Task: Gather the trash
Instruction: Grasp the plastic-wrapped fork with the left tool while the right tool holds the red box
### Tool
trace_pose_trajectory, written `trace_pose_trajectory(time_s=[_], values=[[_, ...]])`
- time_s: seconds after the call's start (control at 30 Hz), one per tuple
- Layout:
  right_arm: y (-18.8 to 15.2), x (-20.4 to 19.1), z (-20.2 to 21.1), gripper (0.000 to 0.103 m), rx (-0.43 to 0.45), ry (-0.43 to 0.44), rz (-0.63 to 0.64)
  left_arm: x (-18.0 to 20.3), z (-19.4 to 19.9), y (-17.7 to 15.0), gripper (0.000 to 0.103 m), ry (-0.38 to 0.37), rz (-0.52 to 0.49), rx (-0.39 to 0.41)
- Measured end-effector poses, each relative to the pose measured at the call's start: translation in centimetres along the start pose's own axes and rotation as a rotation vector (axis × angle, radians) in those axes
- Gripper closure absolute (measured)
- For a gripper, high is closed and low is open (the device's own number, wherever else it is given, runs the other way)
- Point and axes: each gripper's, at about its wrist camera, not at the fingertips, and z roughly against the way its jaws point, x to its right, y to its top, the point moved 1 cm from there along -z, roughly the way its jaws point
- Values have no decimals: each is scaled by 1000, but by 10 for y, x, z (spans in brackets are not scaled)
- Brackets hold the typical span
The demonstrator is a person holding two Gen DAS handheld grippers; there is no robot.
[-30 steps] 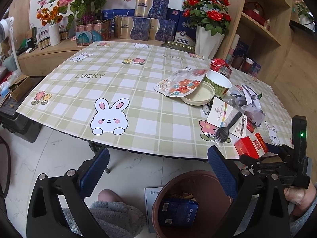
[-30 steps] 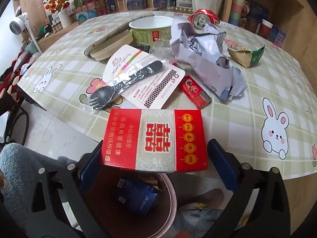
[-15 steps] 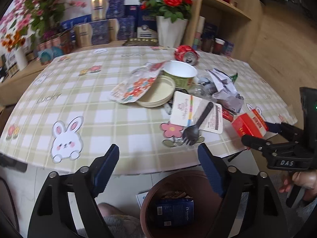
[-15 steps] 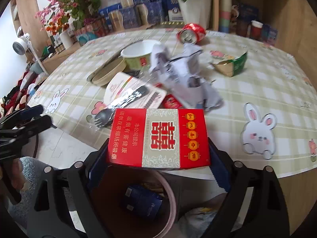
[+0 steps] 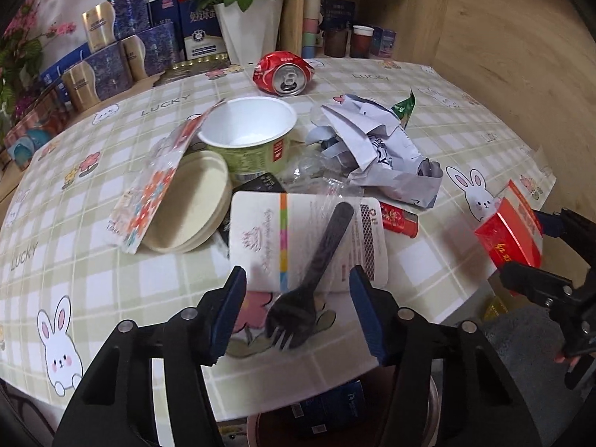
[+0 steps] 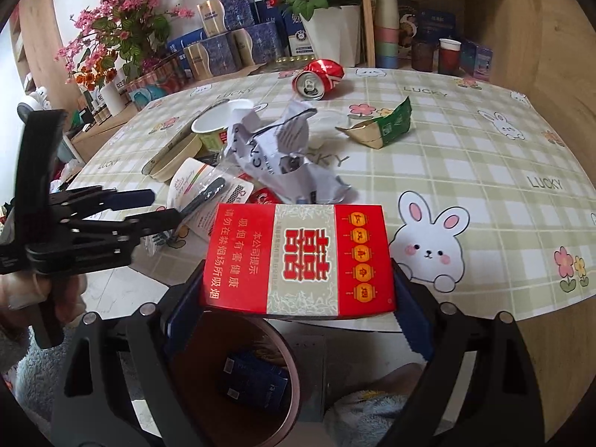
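Holding a red box [image 6: 298, 259] clamped above the bin [image 6: 238, 372], the right gripper [image 6: 298, 298] should release squarely over its mouth. Left gripper [image 5: 298, 309] jaws, just closing, straddle the fork [image 5: 309, 283] beyond the bin without touching; centring them would help.

Glossy red cardboard cigarette box [image 6: 298, 259], crushed shiny red metal can [image 5: 284, 73], matt black plastic fork [image 5: 311, 283], crumpled white paper [image 5: 380, 152], smooth checked cloth on the bench [image 5: 93, 223], wood-grain shelving [image 5: 372, 3].
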Motion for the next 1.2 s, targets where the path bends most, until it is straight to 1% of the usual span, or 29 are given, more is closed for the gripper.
trace_pose_trajectory(time_s=[0.17,0.27,0.37,0.43,0.47,0.5,0.67,0.8,0.87,1.0,1.2], values=[[2,6,4,15,15,1,-25,8,-13,13,54,2,-19,-18],[2,9,6,15,18,1,-34,10,-19,13,54,16,-44,-27],[2,13,7,15,20,0,-40,14,-20,12,54,31,-69,-16],[2,13,8,15,19,-2,-43,15,-19,12,77,35,-82,-3],[2,13,8,15,20,-2,-45,15,-18,13,90,52,-87,0],[2,13,9,15,21,-1,-46,14,-16,14,92,72,-88,2],[0,10,15,15,26,0,-39,0,1,15,93,41,-14,43],[-1,8,18,15,27,4,-40,-13,23,14,93,-5,62,79],[-2,5,21,15,28,9,-41,-17,34,13,93,-26,85,88],[-6,-4,25,15,24,18,-25,-18,57,5,93,-57,115,111],[-14,-19,28,15,7,39,4,-17,90,-20,93,-101,167,134]])
